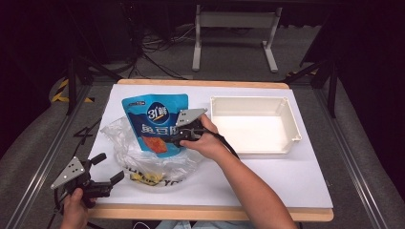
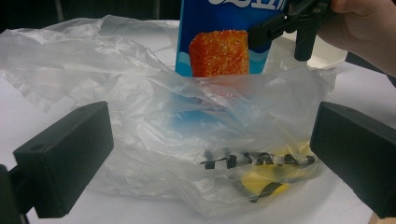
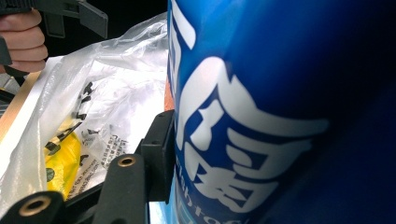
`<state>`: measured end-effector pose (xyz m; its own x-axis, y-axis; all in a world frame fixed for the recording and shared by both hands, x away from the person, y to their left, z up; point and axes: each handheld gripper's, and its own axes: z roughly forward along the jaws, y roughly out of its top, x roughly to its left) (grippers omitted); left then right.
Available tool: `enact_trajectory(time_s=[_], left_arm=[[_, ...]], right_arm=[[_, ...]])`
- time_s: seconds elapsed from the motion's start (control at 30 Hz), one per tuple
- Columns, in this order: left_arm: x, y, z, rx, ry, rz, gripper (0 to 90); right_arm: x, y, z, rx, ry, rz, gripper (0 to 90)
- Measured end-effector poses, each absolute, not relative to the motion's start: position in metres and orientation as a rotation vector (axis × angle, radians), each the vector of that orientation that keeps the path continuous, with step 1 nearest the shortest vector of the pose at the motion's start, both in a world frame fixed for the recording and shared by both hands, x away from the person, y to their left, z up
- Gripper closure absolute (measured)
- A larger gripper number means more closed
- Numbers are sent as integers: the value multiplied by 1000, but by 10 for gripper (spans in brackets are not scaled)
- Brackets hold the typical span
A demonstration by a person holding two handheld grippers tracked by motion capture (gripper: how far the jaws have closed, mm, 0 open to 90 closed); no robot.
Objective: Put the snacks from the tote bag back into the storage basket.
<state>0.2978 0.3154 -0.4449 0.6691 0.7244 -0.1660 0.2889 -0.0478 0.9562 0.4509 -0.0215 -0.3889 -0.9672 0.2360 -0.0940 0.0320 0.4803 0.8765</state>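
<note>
A blue snack pouch (image 1: pixel 155 114) (image 2: pixel 219 23) (image 3: pixel 261 116) stands with its lower end inside a crumpled clear plastic bag (image 1: pixel 143 162) (image 2: pixel 140 93) (image 3: pixel 107 102). My right gripper (image 1: pixel 174 138) (image 2: pixel 275 25) is shut on the pouch's right edge; one black finger (image 3: pixel 159 154) presses against the pouch, and the other is hidden behind it. The bag has black print and something yellow (image 1: pixel 145 178) (image 2: pixel 266 179) (image 3: pixel 60 158) inside. My left gripper (image 1: pixel 109 168) (image 2: pixel 210 158) is open at the table's front left corner, facing the bag with nothing between its fingers.
An empty white tray (image 1: pixel 291 119) sits at the back right of the white table cover (image 1: pixel 286 176). The wooden table edge (image 1: pixel 210 213) runs along the front. A metal stand (image 1: pixel 234 21) and cables lie on the floor beyond the table.
</note>
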Motion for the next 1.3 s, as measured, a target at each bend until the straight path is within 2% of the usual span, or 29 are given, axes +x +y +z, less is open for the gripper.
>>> enact_trajectory(time_s=[0.53, 1.3], left_arm=[[298, 317, -445, 1630, 852, 425, 3], [298, 317, -445, 1627, 851, 425, 3]], right_arm=[[445, -14, -375, 273, 2516, 1454, 533], [430, -20, -292, 130, 2517, 1436, 532]])
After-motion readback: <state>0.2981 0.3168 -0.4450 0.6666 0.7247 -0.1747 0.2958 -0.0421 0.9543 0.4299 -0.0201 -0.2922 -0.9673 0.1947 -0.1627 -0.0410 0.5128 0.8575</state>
